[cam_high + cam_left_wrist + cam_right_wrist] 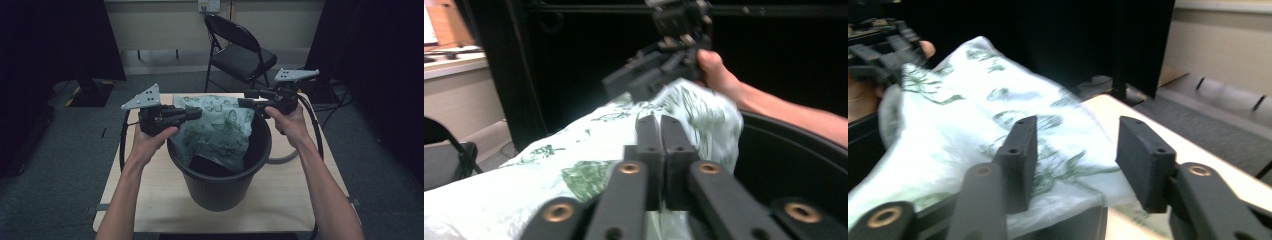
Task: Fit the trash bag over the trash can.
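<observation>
While a black bin (220, 170) stood on the wooden counter (300, 185), the high view showed a green-printed bag (220, 127) draped over its far rim and hanging inside, held between two hands. The left claw (196, 113) met the bag's left edge; the right claw (243, 102) met its upper right corner. A folding chair (240, 52) stood beyond the counter.

In the left gripper view, the left claw (660, 125) was pressed together on the bag (574, 160), with the right hand (719, 75) across the bin.

In the right gripper view, the right claw (1075, 150) stood spread, one jaw over the bag (978, 115), nothing pinched.
</observation>
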Available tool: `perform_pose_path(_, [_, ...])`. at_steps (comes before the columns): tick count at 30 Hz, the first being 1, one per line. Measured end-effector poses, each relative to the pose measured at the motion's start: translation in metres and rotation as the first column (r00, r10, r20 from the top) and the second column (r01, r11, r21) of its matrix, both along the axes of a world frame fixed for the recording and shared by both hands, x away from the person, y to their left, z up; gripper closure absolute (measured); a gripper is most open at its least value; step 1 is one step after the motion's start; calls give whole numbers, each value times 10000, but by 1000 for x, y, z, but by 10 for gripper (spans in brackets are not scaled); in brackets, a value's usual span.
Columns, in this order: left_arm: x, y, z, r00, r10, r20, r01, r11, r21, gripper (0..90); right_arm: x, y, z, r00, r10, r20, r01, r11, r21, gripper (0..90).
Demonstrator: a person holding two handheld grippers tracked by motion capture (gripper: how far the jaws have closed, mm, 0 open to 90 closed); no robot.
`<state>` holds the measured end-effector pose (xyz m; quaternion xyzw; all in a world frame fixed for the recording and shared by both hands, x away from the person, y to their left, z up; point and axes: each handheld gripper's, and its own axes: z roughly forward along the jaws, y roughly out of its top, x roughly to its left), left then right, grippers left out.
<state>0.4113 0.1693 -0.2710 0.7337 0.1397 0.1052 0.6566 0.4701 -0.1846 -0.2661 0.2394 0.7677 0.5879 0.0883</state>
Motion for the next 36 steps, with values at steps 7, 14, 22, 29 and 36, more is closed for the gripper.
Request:
perform_pose_path(7, [6,11,-4,9905,1161,-736,-1229,9878,-955,550,-11,-11,-8,9998,-161,-155,158,9997,-200,525])
perform_pose_path(14, [17,11,-9,9840,1392,-1109,-1483,9858,-789,472,-6,-8,-15,9991,-314,-268,303,9987,-397,582])
perform_pose_path(22, [18,14,-9,9820,1565,-1054,-1641,9841,-674,446,-21,-6,0,9956,-681,650,693,9974,-177,898])
perform_pose_path(29, [15,17,-8,9818,1622,-993,-1695,9830,-704,438,-65,-3,3,9943,-47,1065,109,9982,-582,897])
perform_pose_path(36, [16,13,-13,9831,1467,-1096,-1544,9858,-656,446,-66,-16,-1,9929,-521,1072,555,9981,-285,650])
